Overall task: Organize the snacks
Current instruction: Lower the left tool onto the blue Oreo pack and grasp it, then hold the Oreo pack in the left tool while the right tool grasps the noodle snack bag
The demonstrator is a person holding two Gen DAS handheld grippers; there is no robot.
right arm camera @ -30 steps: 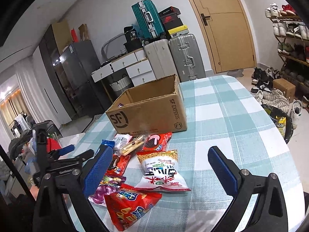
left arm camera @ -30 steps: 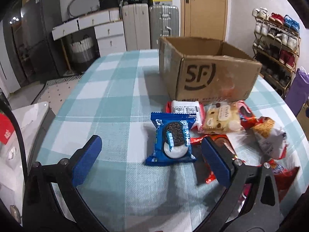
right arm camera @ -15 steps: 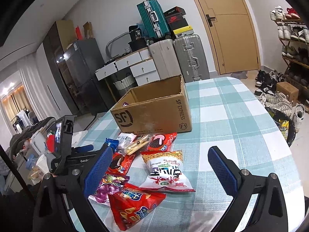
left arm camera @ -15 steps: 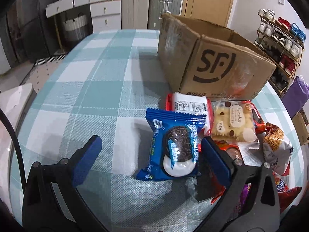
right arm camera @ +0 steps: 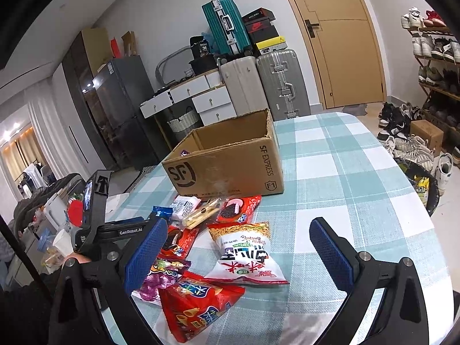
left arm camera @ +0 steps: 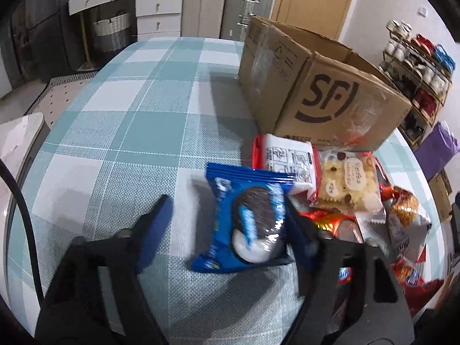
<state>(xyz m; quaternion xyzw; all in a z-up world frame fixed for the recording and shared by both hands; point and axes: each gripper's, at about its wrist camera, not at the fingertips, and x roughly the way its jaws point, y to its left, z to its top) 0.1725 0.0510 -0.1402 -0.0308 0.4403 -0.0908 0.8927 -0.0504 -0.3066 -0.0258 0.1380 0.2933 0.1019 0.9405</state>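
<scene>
Blue cookie pack (left arm camera: 250,218) | left gripper (left arm camera: 227,218) fingers closing around | right gripper (right arm camera: 238,244) wide, empty

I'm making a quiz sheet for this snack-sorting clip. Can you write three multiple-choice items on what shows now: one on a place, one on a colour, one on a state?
1. Where does the blue cookie packet lie?
A. inside the cardboard box
B. on the checked tablecloth, between the left gripper's fingers
C. on the floor

2. What colour are the right gripper's finger pads?
A. blue
B. yellow
C. white

3. How does the cardboard box stand?
A. taped shut
B. tipped on its side
C. upright with its top open

Answers:
1 B: the packet rests on the tablecloth with the left gripper closing around it.
2 A: the right gripper shows blue pads, wide apart with nothing between them.
3 C: the right wrist view looks down into the box's open top.
</scene>
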